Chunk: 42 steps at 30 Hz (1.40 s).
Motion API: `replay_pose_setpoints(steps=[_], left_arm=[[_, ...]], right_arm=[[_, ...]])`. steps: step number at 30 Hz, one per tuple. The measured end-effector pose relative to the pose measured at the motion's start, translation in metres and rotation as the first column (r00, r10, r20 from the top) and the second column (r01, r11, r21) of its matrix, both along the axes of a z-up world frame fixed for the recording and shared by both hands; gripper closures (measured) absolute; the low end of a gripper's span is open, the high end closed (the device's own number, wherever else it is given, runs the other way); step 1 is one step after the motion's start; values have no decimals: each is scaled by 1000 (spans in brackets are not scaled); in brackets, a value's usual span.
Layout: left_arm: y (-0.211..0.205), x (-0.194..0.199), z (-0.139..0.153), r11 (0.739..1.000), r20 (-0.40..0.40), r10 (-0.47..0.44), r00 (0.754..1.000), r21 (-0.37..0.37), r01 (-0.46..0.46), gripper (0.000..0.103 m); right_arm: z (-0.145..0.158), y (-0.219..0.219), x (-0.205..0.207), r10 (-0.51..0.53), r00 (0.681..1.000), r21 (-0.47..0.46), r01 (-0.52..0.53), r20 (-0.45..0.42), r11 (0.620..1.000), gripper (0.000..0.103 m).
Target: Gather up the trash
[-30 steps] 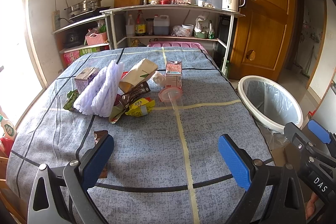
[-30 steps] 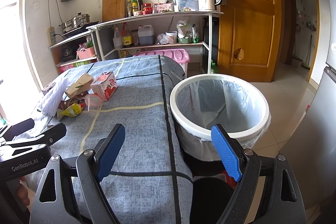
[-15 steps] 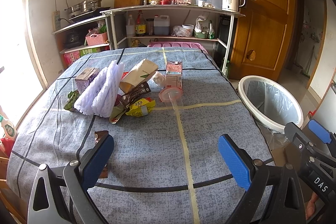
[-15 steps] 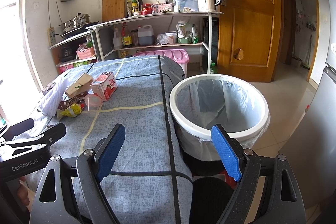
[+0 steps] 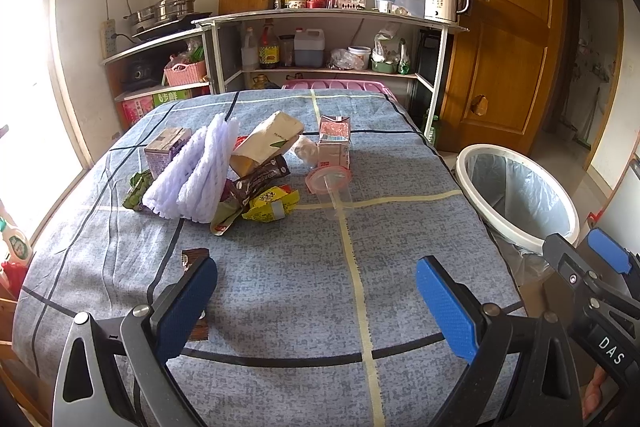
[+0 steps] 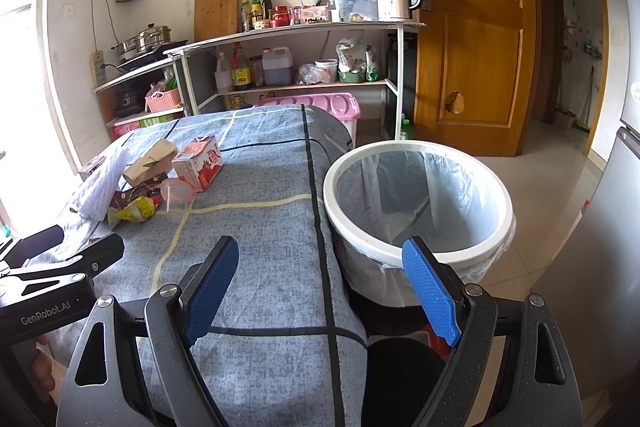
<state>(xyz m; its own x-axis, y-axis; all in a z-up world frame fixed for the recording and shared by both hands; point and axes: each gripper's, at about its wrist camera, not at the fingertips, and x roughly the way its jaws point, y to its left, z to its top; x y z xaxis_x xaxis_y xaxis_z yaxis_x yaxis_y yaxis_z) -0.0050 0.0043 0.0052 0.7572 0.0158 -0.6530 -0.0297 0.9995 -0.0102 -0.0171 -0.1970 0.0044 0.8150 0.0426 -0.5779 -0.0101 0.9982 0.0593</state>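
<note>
A pile of trash lies mid-table: a white foam net (image 5: 192,175), a purple carton (image 5: 166,151), a tan paper bag (image 5: 266,143), a red milk carton (image 5: 334,143), a clear cup with pink lid (image 5: 330,187), a yellow wrapper (image 5: 272,203) and a brown wrapper (image 5: 192,257). The white bin (image 6: 416,203) with a clear liner stands right of the table. My left gripper (image 5: 316,303) is open and empty over the near table edge. My right gripper (image 6: 320,287) is open and empty, between table corner and bin.
The table wears a blue checked cloth (image 5: 280,287). Behind it stand shelves (image 5: 320,39) with bottles, pots and a kettle, and a pink lidded box (image 5: 332,85). A wooden door (image 6: 468,27) is at the right. The right gripper's body shows in the left wrist view (image 5: 592,279).
</note>
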Motion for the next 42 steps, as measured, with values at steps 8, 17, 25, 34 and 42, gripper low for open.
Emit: replay_pose_setpoints(steps=[8,17,25,34,42], left_arm=[[19,2,-7,1000,-29,14,999,2,-14,2],[76,-1,-18,995,-47,69,997,-65,-72,2],[117,3,-35,987,-100,106,989,-107,-117,2],[124,24,-61,981,-183,81,980,-160,-111,21],[126,33,-63,983,-181,77,981,-151,-105,51]], right_arm=[[-4,4,8,14,1000,6,-14,-13,1000,19],[-17,15,27,56,998,51,-55,-28,997,19],[-29,38,49,111,992,61,-106,-68,992,19],[-27,60,71,156,986,49,-153,-59,987,19],[-20,77,106,189,980,85,-183,-67,979,19]])
